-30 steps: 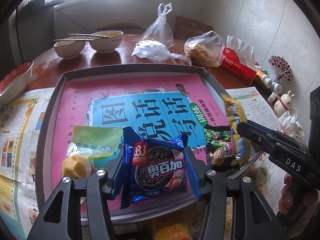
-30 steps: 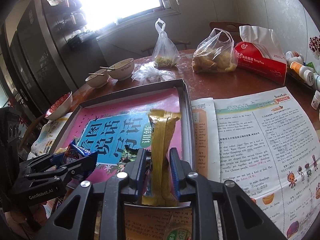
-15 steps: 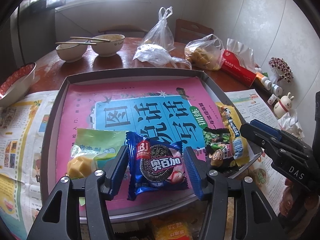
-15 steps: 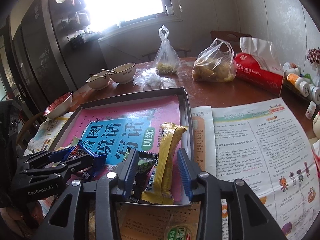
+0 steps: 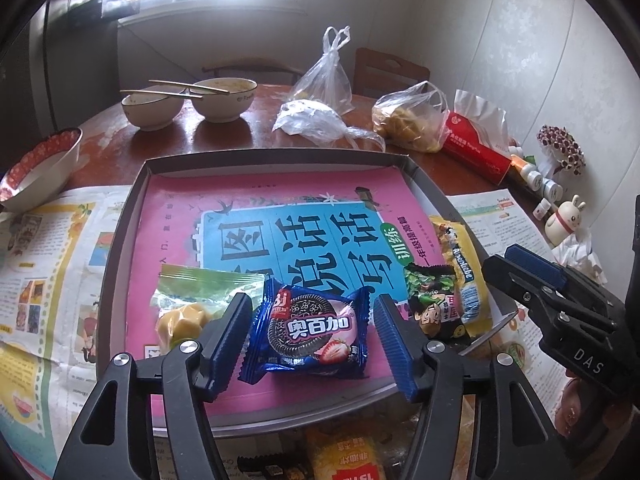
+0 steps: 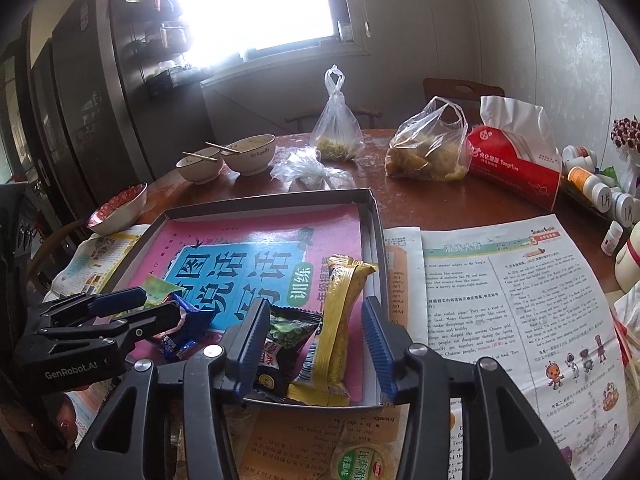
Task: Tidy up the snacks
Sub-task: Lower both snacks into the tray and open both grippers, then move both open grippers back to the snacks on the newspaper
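Note:
A grey tray (image 5: 276, 157) lined with a pink and blue book holds several snacks. My left gripper (image 5: 312, 316) is open, its jaws either side of a blue cookie packet (image 5: 310, 330) lying in the tray's near edge. A green packet with a yellow sweet (image 5: 192, 300) lies left of it. My right gripper (image 6: 316, 320) is open around a yellow snack bar (image 6: 336, 320) and a dark green packet (image 6: 284, 344) lying in the tray's near right corner (image 6: 378, 280). Both packets also show in the left wrist view (image 5: 460, 264).
More snack packets lie on the table in front of the tray (image 5: 344, 456), (image 6: 360, 460). Newspapers (image 6: 500, 300) flank the tray. Bowls with chopsticks (image 5: 188, 100), plastic bags (image 5: 408, 120), a red tissue pack (image 6: 516, 160), small bottles (image 6: 592, 184) and a red-rimmed bowl (image 5: 36, 168) stand behind.
Both grippers opened and let go: the cookie packet and the yellow bar now lie flat in the tray. Both grippers have drawn back slightly.

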The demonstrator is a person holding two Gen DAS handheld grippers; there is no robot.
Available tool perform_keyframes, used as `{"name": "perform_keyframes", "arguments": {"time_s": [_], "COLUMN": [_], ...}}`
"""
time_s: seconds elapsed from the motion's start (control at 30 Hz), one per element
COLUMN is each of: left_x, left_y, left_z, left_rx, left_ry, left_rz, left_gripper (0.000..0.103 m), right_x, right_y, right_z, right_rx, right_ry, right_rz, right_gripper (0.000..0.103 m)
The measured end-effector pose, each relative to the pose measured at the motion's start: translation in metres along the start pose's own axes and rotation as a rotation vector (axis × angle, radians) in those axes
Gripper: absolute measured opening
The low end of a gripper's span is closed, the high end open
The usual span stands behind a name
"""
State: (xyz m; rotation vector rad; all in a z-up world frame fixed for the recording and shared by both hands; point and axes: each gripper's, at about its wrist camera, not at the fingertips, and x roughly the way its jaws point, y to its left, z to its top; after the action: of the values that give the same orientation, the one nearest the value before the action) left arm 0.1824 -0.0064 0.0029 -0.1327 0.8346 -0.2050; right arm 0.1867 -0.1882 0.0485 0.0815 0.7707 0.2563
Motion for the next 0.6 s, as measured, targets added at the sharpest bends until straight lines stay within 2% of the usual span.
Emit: {"name": "perform_keyframes", "arguments": {"time_s": [0.6], "left_x": [-0.032], "left_y": [0.004], "left_z": [0.000], "left_rx": [-0.025], "left_ry": [-0.062], "left_rz": [-0.008], "left_gripper": [0.075], "right_x": [-0.015], "right_y": [0.008], "right_z": [0.002], "right_rx": [-0.019], "right_ry": [-0.037], "right_rz": [0.021], "right_gripper": [0.058]}}
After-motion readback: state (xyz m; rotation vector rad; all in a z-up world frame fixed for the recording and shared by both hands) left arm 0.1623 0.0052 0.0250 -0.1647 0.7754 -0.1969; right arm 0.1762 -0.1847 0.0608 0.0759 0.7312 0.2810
